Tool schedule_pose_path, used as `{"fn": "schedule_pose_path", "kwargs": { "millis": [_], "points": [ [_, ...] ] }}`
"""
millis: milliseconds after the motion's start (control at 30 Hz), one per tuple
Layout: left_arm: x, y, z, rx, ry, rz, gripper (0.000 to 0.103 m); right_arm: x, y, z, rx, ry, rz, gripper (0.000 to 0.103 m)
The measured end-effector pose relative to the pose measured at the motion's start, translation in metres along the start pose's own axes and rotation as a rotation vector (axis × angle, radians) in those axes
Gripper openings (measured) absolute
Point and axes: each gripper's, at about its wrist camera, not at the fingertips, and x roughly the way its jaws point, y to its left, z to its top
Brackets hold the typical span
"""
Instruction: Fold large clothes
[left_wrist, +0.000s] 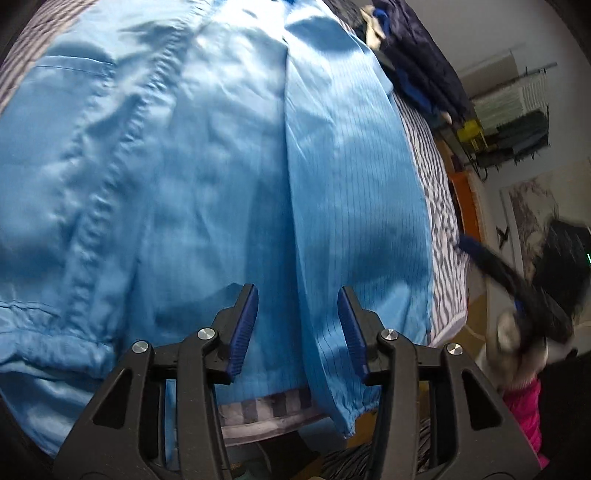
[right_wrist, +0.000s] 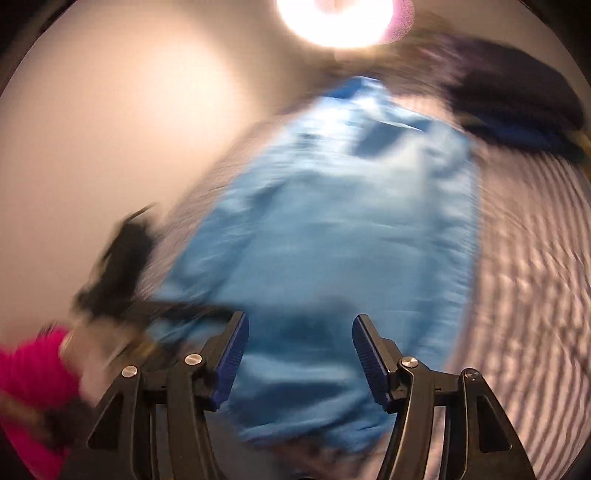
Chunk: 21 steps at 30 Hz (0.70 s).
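Blue garment (left_wrist: 207, 177) is lying limp and slippery-looking along the bed's (left_wrist: 439, 206) edge, both hand-held grippers (left_wrist: 297, 332) (right_wrist: 300, 360) hovering open; its cuffed sleeve end looks the likeliest place to pinch.

The left gripper (left_wrist: 297, 295) points steeply downward, its jaws parted with nothing pressed between the blue pads. The right gripper (right_wrist: 300, 325) also tilts down, jaws spread wider and empty. Its view is smeared with motion blur. A pink sleeve (right_wrist: 29, 373) shows at lower left.
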Motion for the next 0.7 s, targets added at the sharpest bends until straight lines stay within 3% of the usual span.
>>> {"fn": "schedule_pose_path", "kwargs": {
  "millis": [67, 133, 200, 233, 267, 333, 367, 433, 500, 533, 567, 600, 633, 667, 700],
  "points": [
    [0.004, -0.004, -0.003, 0.030, 0.005, 0.011, 0.037, 0.010, -0.027, 0.003, 0.094, 0.016, -0.018, 0.056],
    [0.007, -0.006, -0.004, 0.047, 0.021, 0.018, 0.007, 0.021, -0.048, 0.004, 0.175, 0.037, -0.016, 0.056],
    [0.011, -0.006, -0.004, 0.063, 0.023, 0.029, 0.005, 0.034, -0.061, 0.004, 0.232, 0.064, -0.010, 0.054],
    [0.012, -0.008, -0.005, 0.076, 0.018, 0.040, 0.002, 0.038, -0.063, 0.003, 0.242, 0.072, -0.001, 0.047],
    [0.012, -0.010, -0.006, 0.093, 0.016, 0.052, 0.001, 0.046, -0.064, 0.003, 0.251, 0.092, 0.020, 0.030],
    [0.011, -0.013, -0.010, 0.116, 0.012, 0.071, 0.000, 0.054, -0.060, 0.002, 0.248, 0.118, 0.047, 0.010],
    [0.009, -0.014, -0.013, 0.130, 0.010, 0.087, 0.000, 0.054, -0.052, 0.001, 0.232, 0.119, 0.057, 0.004],
    [0.006, -0.015, -0.017, 0.153, 0.003, 0.131, 0.000, 0.048, -0.035, -0.002, 0.196, 0.107, 0.096, 0.002],
    [0.003, -0.014, -0.021, 0.171, -0.010, 0.169, 0.000, 0.037, -0.008, 0.001, 0.082, 0.113, 0.135, 0.002],
    [0.002, -0.014, -0.023, 0.176, -0.013, 0.173, 0.000, 0.034, 0.002, 0.003, 0.027, 0.115, 0.122, 0.006],
    [0.001, -0.014, -0.025, 0.187, -0.011, 0.162, 0.000, 0.031, 0.009, 0.005, -0.007, 0.112, 0.102, 0.020],
    [0.000, -0.015, -0.026, 0.196, -0.010, 0.164, 0.000, 0.029, 0.011, 0.007, -0.012, 0.103, 0.100, 0.034],
    [-0.001, -0.016, -0.028, 0.207, -0.014, 0.169, 0.000, 0.027, 0.009, 0.010, -0.005, 0.090, 0.101, 0.058],
    [-0.001, -0.016, -0.030, 0.211, -0.014, 0.171, 0.000, 0.025, 0.002, 0.015, 0.023, 0.062, 0.099, 0.067],
    [-0.001, -0.016, -0.032, 0.210, -0.012, 0.171, 0.000, 0.025, -0.008, 0.021, 0.059, 0.050, 0.103, 0.065]
  ]
}}
